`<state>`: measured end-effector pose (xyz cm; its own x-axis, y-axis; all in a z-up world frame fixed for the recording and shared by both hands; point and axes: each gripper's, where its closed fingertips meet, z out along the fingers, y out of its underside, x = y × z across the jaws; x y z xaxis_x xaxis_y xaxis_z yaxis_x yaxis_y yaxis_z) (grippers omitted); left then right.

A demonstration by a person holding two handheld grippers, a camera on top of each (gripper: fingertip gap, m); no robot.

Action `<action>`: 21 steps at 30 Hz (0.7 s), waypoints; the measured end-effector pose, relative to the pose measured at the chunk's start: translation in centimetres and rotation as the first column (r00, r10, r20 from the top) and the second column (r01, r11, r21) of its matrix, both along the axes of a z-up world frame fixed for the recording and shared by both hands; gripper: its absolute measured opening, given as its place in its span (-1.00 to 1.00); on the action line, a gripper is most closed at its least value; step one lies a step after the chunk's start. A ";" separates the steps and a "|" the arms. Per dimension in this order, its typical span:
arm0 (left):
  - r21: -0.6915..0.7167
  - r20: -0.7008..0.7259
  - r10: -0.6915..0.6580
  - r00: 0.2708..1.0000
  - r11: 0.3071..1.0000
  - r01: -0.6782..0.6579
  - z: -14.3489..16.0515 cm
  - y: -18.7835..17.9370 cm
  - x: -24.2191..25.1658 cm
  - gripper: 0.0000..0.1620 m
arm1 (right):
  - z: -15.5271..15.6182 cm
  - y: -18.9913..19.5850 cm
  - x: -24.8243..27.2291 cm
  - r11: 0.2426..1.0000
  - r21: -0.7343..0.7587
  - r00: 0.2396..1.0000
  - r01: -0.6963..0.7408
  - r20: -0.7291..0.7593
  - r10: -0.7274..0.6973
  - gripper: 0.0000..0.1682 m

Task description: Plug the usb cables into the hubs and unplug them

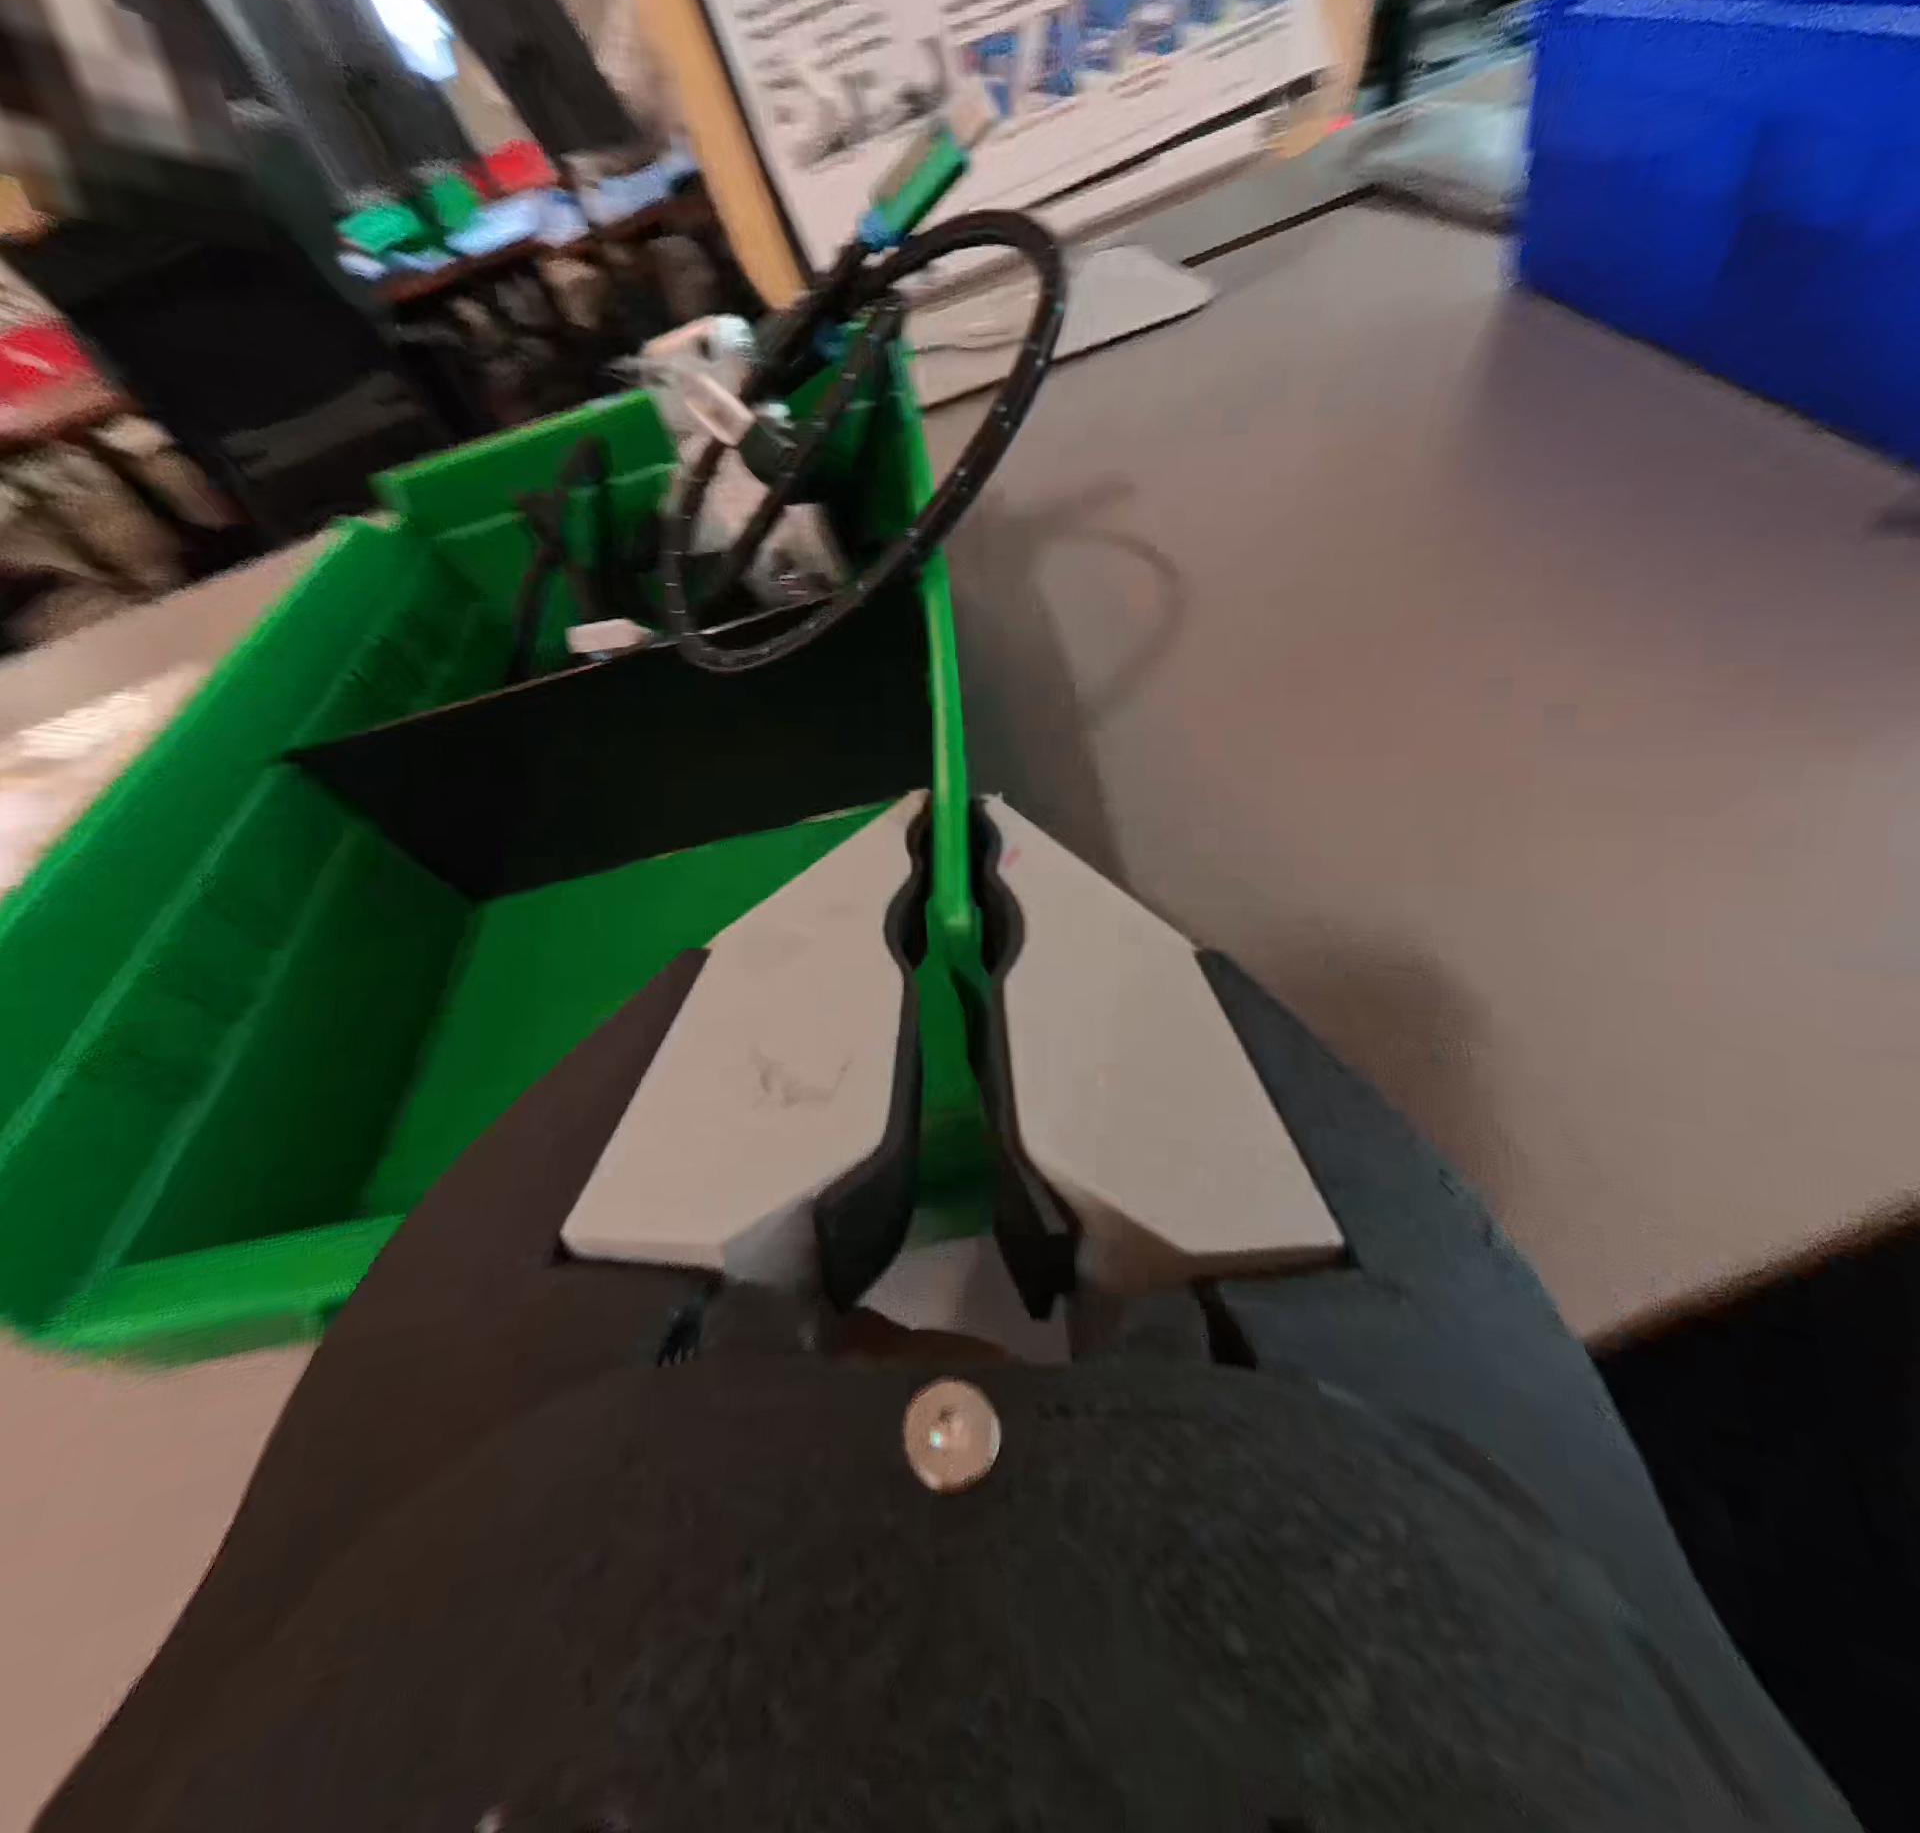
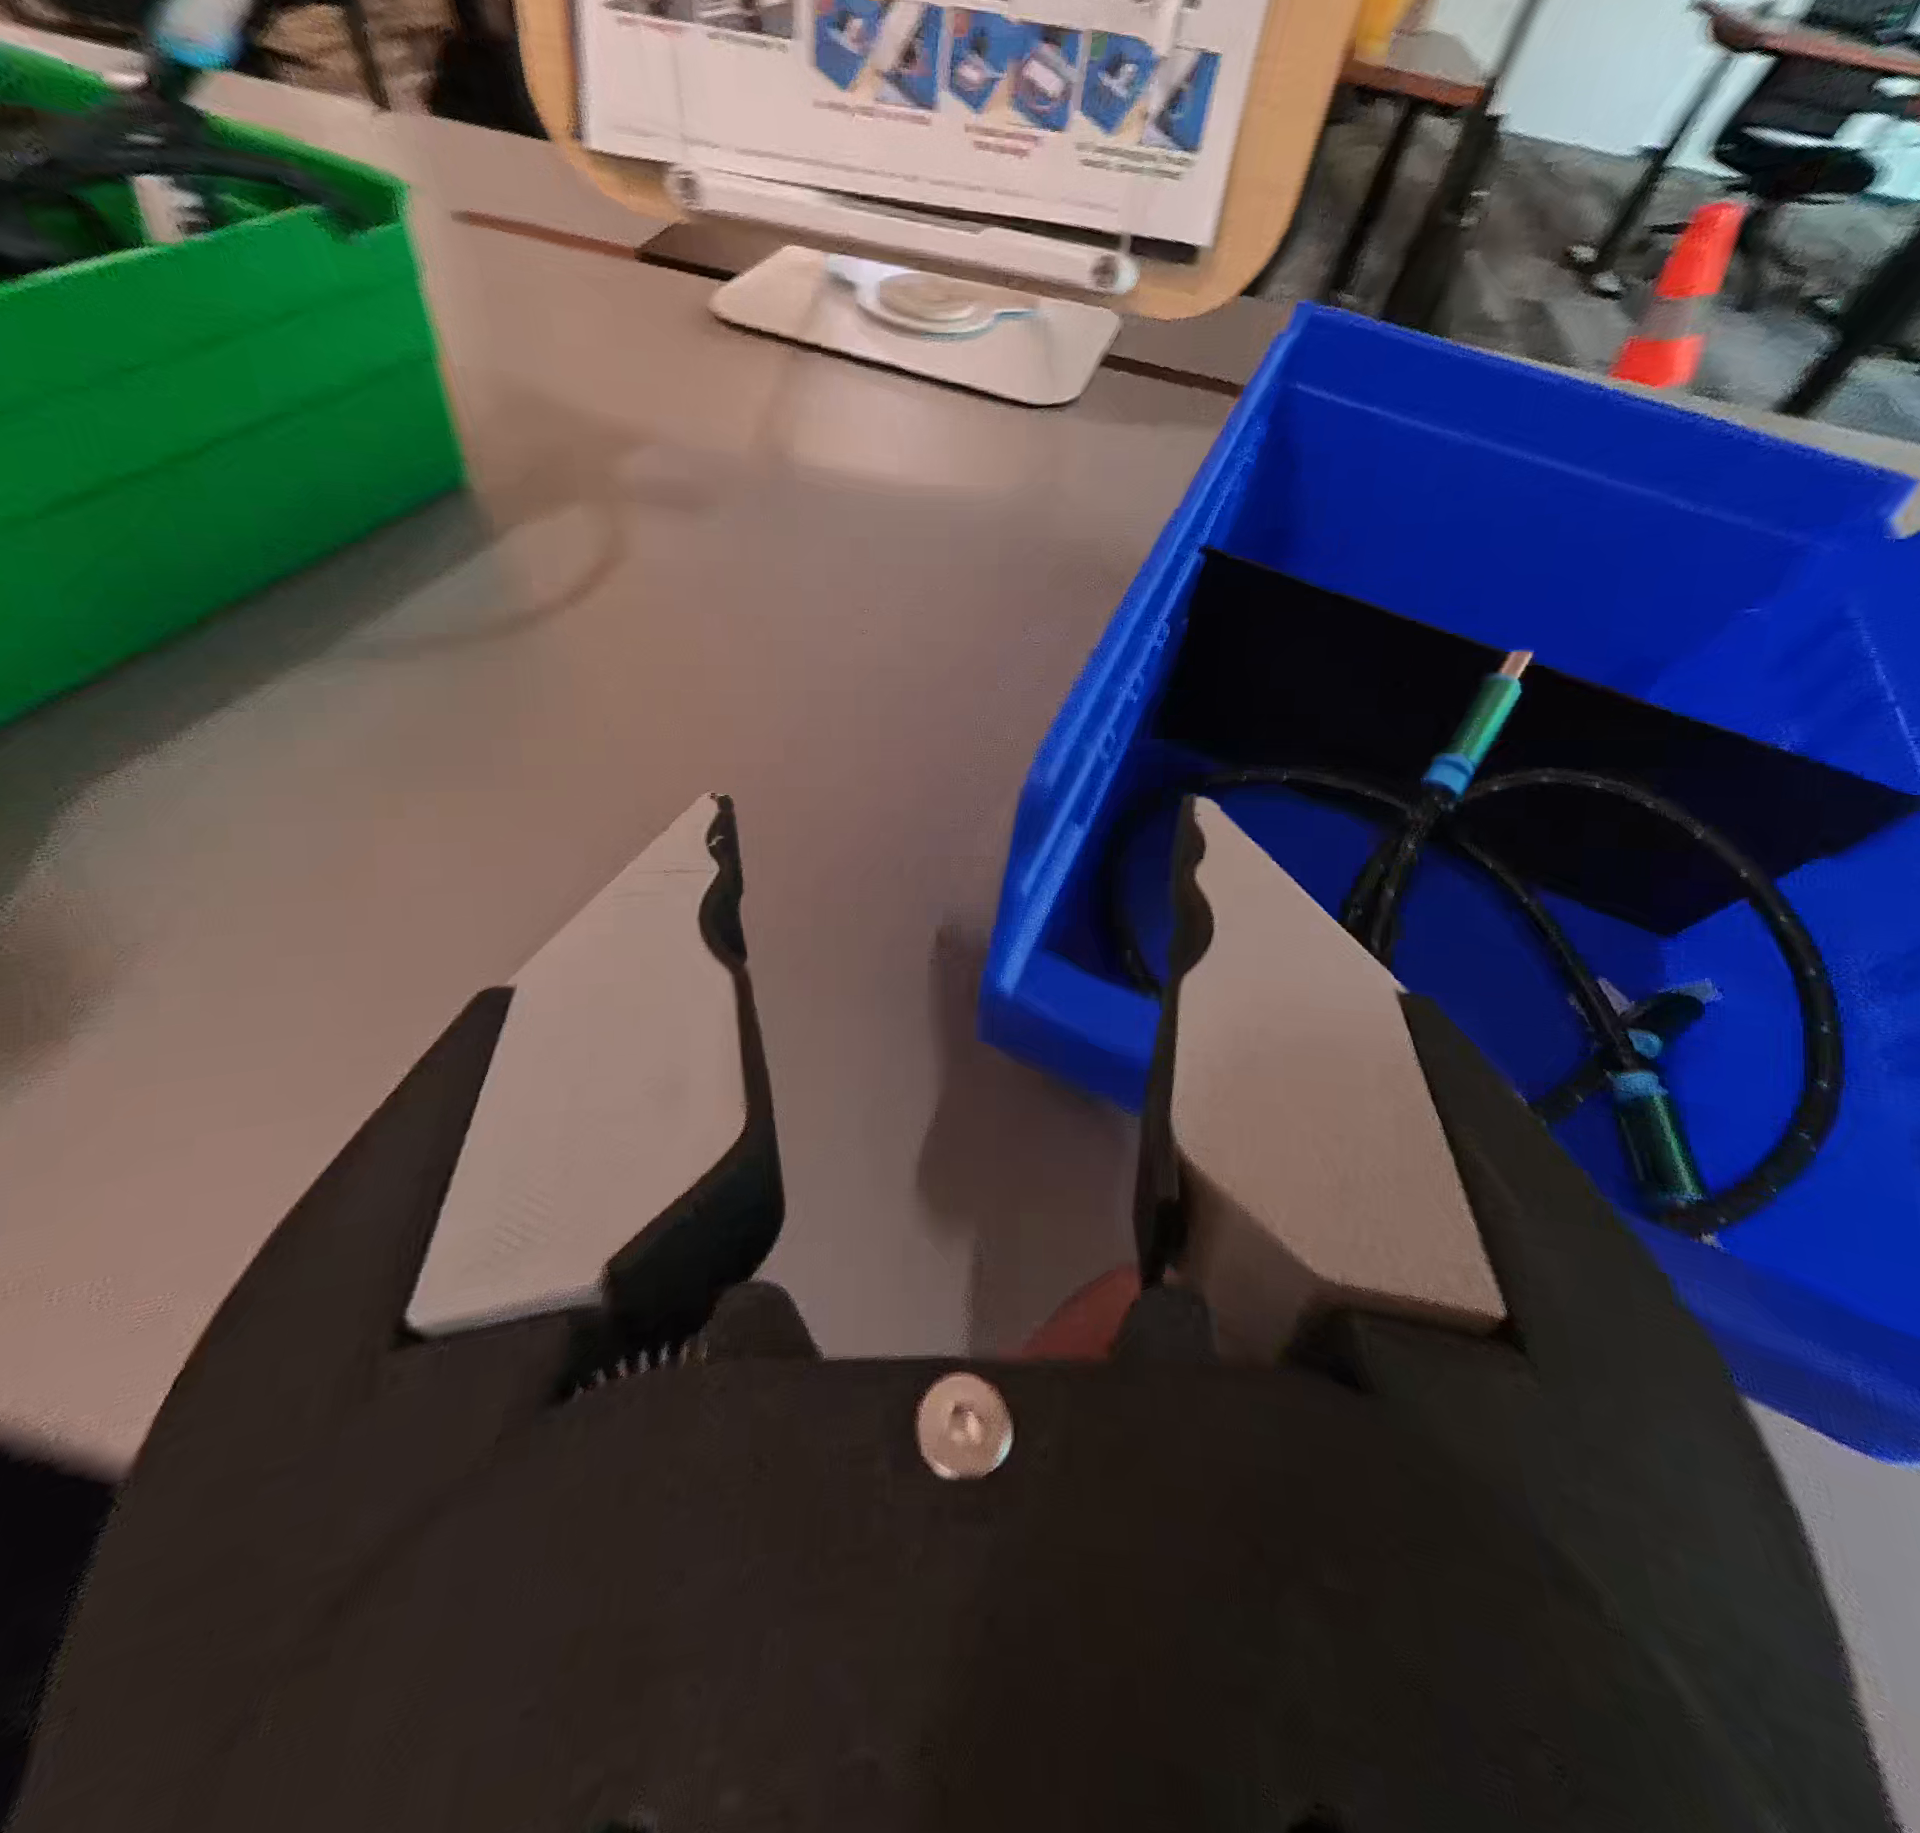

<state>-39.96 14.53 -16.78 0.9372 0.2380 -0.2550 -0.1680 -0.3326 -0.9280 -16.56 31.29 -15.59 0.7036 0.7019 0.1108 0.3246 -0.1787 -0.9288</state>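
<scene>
Green plastic is what your left gripper has: its two fingers are pinched shut on the thin top edge of the green bin, on that bin's right-hand wall, near its front end. The rim sits deep between the pads, which looks like a sound hold. Judging by how narrow that edge is, you do best to hold the fingers in line with the wall, since a twist could let it slip.

Inside the green bin, a black divider crosses it. Beyond the divider lies a tangle of leads and pale plugs, blurred. A black braided cable loops up out of that far compartment and over the bin's right wall, with a green-sleeved plug standing above the bin's far end.

Your right gripper stands wide open and empty over the grey table, to the right of the green bin. It is just beside the near corner of a blue bin. That blue bin, well apart from the green one, holds a second coiled black cable with green plugs in front of its own dark divider.
</scene>
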 end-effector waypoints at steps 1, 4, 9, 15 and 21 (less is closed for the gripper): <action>0.005 -0.035 0.024 0.999 1.000 -0.024 -0.1 -0.2 -0.6 -0.97 | -0.3 0.9 -1.0 0.999 0.013 0.999 0.050 0.011 -0.050 -0.09; 0.044 0.043 0.052 0.998 0.998 -0.054 0.0 -0.9 -1.9 -0.98 | -1.8 3.5 -1.5 0.977 0.084 0.971 0.194 0.127 -0.204 -0.55; 0.061 0.063 0.132 0.989 0.989 -0.136 0.0 -1.8 -3.9 -0.97 | -2.1 5.5 3.0 0.945 0.170 0.945 0.279 0.126 -0.302 -0.96; 0.078 0.126 0.200 0.971 0.974 -0.211 0.3 0.0 -5.0 -1.00 | -2.1 7.9 9.0 0.920 0.138 0.916 0.368 0.116 -0.384 -0.86; 0.029 0.241 0.080 0.967 0.995 -0.090 0.0 3.1 -4.6 -0.68 | -2.0 9.2 11.6 0.920 0.093 0.912 0.381 0.128 -0.390 -0.72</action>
<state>-44.60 17.59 -16.80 0.9456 0.3251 -0.0146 0.0879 -0.2982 -0.9505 -5.00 40.47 -17.59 0.8917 0.3670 0.2649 0.3709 -0.2572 -0.8923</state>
